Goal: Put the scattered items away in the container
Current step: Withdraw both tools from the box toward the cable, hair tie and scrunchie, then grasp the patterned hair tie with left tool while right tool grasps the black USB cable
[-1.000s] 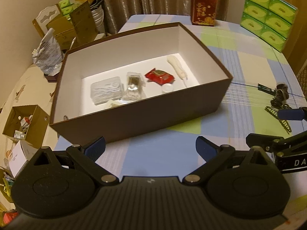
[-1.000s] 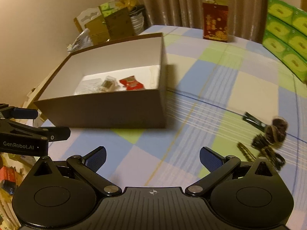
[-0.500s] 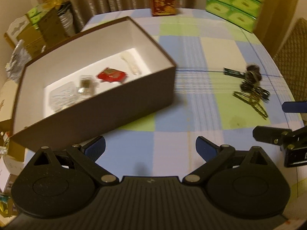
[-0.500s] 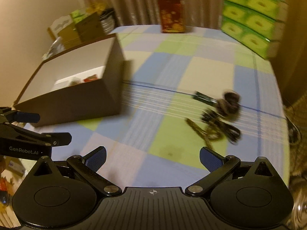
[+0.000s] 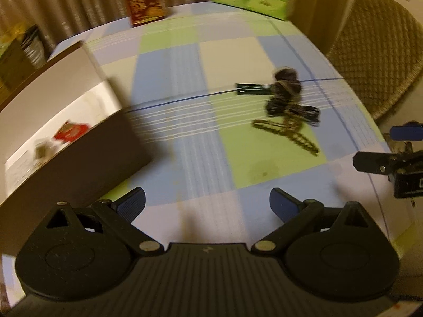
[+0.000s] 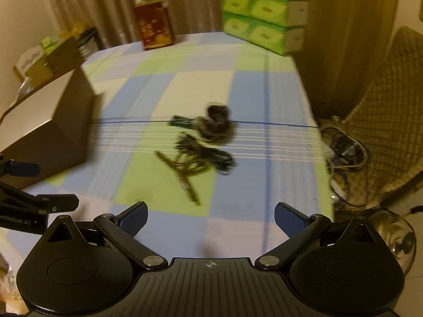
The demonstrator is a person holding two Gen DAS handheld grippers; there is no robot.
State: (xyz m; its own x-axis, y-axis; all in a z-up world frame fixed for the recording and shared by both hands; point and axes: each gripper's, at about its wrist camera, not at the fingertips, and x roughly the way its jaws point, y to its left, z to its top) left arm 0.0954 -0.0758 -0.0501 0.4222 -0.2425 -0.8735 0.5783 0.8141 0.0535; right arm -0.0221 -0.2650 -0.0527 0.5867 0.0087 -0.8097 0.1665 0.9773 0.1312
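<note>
Hair accessories (image 6: 203, 145) lie in small heap on checked cloth of counter (image 6: 246, 100), well apart from container. Nearest: left hand-held gripper (image 5: 207, 206) wide apart, empty; right hand-held gripper (image 6: 211, 215) also wide apart, empty. Part of label "enRobot.AI" readable on left tool in right view. Heap: gold toothed clip (image 5: 286, 136), black elastic bands (image 5: 293, 111), dark scrunchie (image 5: 286, 83), dark flat clip (image 5: 251, 89). Brown box (image 5: 105, 155) at left, red packet (image 5: 71, 130) inside. Far: red carton (image 6: 154, 25), writing blurred; green tissue boxes (image 6: 260, 13).
</note>
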